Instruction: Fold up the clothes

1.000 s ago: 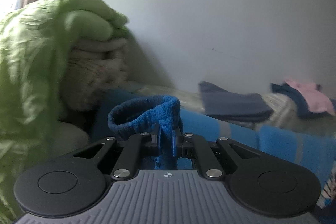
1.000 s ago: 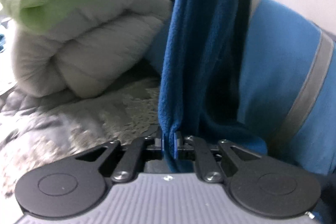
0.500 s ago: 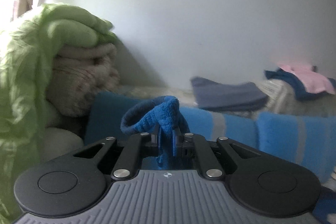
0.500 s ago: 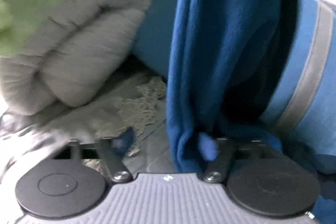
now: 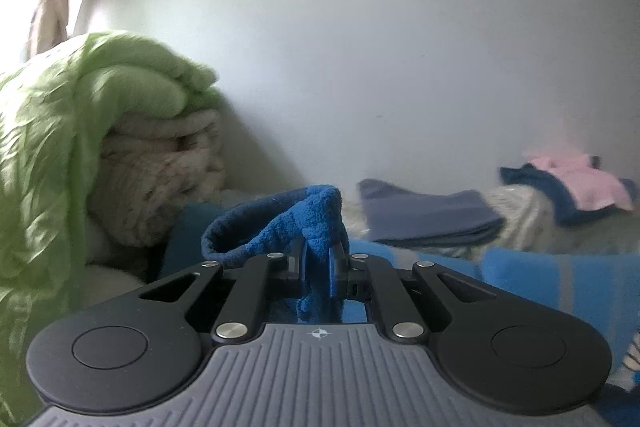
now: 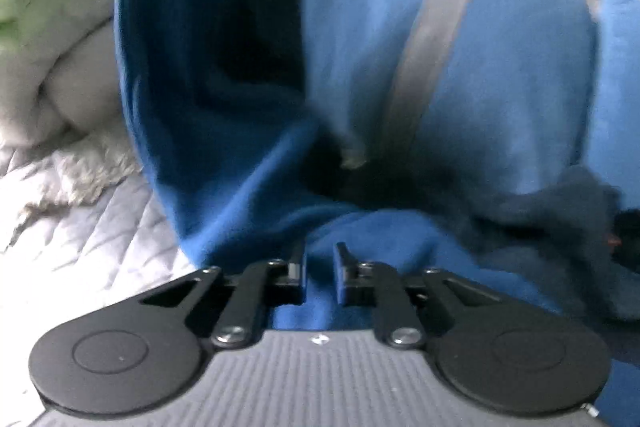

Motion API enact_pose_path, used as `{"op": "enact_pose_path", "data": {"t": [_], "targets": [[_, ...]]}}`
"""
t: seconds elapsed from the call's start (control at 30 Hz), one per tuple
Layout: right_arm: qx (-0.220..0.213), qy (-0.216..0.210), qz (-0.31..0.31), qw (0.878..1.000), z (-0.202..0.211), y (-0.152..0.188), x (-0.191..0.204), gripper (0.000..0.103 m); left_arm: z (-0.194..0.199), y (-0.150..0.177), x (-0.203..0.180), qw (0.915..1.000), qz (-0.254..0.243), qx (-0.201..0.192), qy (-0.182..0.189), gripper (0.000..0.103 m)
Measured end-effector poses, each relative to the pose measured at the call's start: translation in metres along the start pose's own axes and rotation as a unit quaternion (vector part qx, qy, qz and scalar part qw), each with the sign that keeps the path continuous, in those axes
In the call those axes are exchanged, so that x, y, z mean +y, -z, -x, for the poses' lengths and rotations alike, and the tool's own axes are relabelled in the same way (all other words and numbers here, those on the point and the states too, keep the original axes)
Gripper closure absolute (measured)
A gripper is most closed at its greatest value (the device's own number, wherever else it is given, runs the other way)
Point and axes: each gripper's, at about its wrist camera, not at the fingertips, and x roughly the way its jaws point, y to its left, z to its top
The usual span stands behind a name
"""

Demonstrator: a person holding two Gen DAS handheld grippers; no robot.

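The left gripper (image 5: 318,261) is clenched on a bunched edge of the blue fleece garment (image 5: 280,227), which rises just ahead of its fingertips and loops off to its left. The right gripper (image 6: 320,269) has its jaws slightly parted, with the same fleece lying between and beneath them; whether they still pinch it cannot be told. From the right claw the cloth runs up and leftward, draping over a striped blue blanket (image 6: 460,67) ahead.

Left view faces the wall (image 5: 360,47); right view looks close at the blue fleece (image 6: 240,167)
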Motion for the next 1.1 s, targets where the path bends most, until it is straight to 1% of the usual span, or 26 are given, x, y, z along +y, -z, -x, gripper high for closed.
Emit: {"op": "enact_pose_path", "data": {"t": [0.03, 0.1, 0.17, 0.27, 0.3, 0.33, 0.4, 0.47, 0.53, 0.63, 0.73, 0.87, 0.93, 1.0, 1.03, 1.1], "targets": [[0.003, -0.005, 0.008, 1.0, -0.008, -0.001, 0.006, 0.09, 0.004, -0.003, -0.009, 0.9999, -0.003, -0.002, 0.014, 0.094], [0.015, -0.005, 0.017, 1.0, -0.029, -0.004, 0.017, 0.095, 0.012, -0.008, -0.027, 0.9991, -0.008, -0.004, 0.042, 0.094], [0.027, 0.009, 0.007, 1.0, -0.046, -0.008, 0.023, 0.096, 0.018, -0.01, -0.048, 0.9976, -0.017, 0.004, 0.067, 0.094], [0.036, 0.021, -0.002, 0.999, -0.055, -0.011, 0.025, 0.095, 0.023, -0.002, -0.082, 0.9932, -0.04, 0.019, 0.108, 0.094], [0.037, 0.022, -0.003, 0.999, -0.052, -0.011, 0.025, 0.091, 0.023, 0.001, -0.092, 0.992, -0.046, 0.02, 0.116, 0.094], [0.038, 0.021, -0.011, 0.999, -0.046, -0.011, 0.021, 0.076, 0.022, 0.004, -0.101, 0.9907, -0.052, 0.021, 0.124, 0.094], [0.04, 0.016, -0.03, 0.999, -0.032, -0.01, 0.011, 0.061, 0.02, 0.009, -0.117, 0.9892, -0.057, 0.028, 0.132, 0.094], [0.023, 0.019, -0.038, 0.999, -0.003, -0.008, 0.002, 0.014, 0.018, 0.013, -0.13, 0.9879, -0.058, 0.035, 0.14, 0.094], [0.004, 0.019, -0.038, 0.999, 0.029, -0.004, -0.008, 0.005, 0.016, 0.017, -0.143, 0.9865, -0.06, 0.04, 0.147, 0.094], [-0.006, 0.018, -0.017, 1.0, 0.08, 0.008, -0.026, 0.0, 0.015, 0.025, -0.165, 0.9843, -0.068, 0.045, 0.157, 0.094], [-0.001, 0.022, -0.01, 1.0, 0.129, 0.029, -0.053, 0.0, 0.015, 0.034, -0.189, 0.982, -0.075, 0.051, 0.166, 0.094], [0.023, 0.03, -0.021, 0.999, 0.184, 0.06, -0.096, 0.0, 0.012, 0.049, -0.221, 0.9786, -0.079, 0.064, 0.179, 0.094], [0.035, 0.045, -0.032, 0.998, 0.208, 0.079, -0.115, 0.0, 0.011, 0.06, -0.238, 0.9768, -0.084, 0.073, 0.183, 0.094], [0.044, 0.051, -0.051, 0.996, 0.231, 0.098, -0.129, 0.0, 0.009, 0.071, -0.254, 0.975, -0.088, 0.081, 0.187, 0.094], [0.044, 0.045, -0.059, 0.996, 0.243, 0.108, -0.135, 0.0, 0.008, 0.077, -0.262, 0.9741, -0.091, 0.085, 0.189, 0.094], [0.039, 0.045, -0.061, 0.996, 0.262, 0.122, -0.14, 0.0, 0.005, 0.09, -0.279, 0.9719, -0.103, 0.093, 0.19, 0.094]]}}
